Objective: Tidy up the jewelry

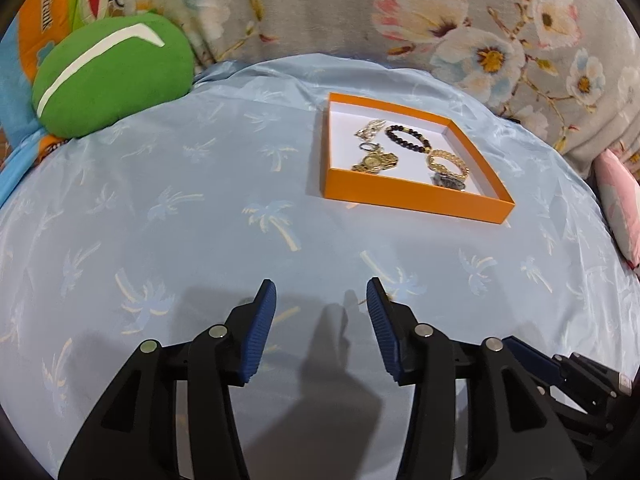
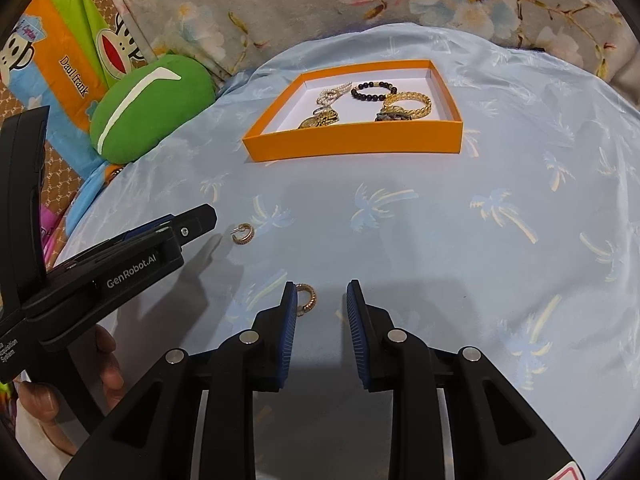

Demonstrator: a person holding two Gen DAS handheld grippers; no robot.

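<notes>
An orange tray lies on the blue palm-print cloth and holds a dark bead bracelet, a gold chain bracelet, a gold watch and a pearl piece. Two gold hoop earrings lie loose on the cloth. One earring rests just inside the left fingertip of my right gripper, which is open above it. The other earring lies just past the tip of my left gripper. In the left wrist view the left gripper stands open over bare cloth, with the tray ahead to the right.
A green cushion sits at the back left beside cartoon-print bedding. A grey floral blanket runs along the back. A pink pillow is at the right edge. A hand holds the left gripper's handle.
</notes>
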